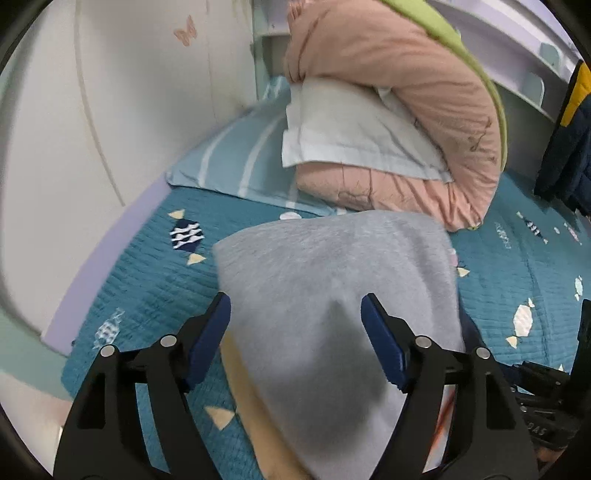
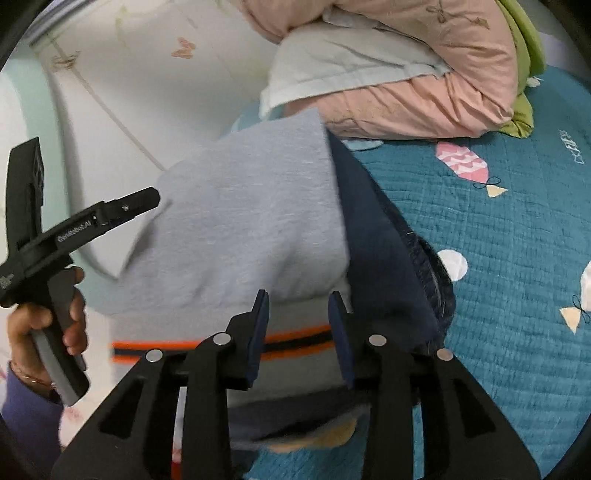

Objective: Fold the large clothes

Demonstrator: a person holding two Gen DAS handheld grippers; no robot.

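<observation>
A grey garment [image 1: 332, 295] lies folded over on the bed, its pale fleecy side up. In the right wrist view the same grey garment [image 2: 236, 221] shows an orange-and-black striped band [image 2: 295, 343] along its lower part and a dark navy layer [image 2: 384, 258] beside it on the right. A tan lining [image 1: 251, 398] peeks out under its left edge.

The left tongs [image 1: 295, 314] are spread wide over the cloth, with the fabric between the blue pads [image 1: 208, 336] but not pressed by them. The right tongs [image 2: 299, 321] stand partly apart above the striped band, pinching nothing. A hand [image 2: 48, 325] in a purple sleeve [image 2: 29, 417] holds the left tool's grip.

The bed is covered by a teal quilt [image 1: 155, 273] printed with candy shapes. Beyond the garment a pink duvet [image 1: 424, 92] is bundled around a white pillow [image 1: 351, 129], with a green blanket [image 2: 524, 55] behind it. A dark jacket [image 1: 569, 147] hangs at the far right, and a pale wall [image 1: 110, 92] bearing a butterfly sticker [image 1: 186, 31] runs along the left.
</observation>
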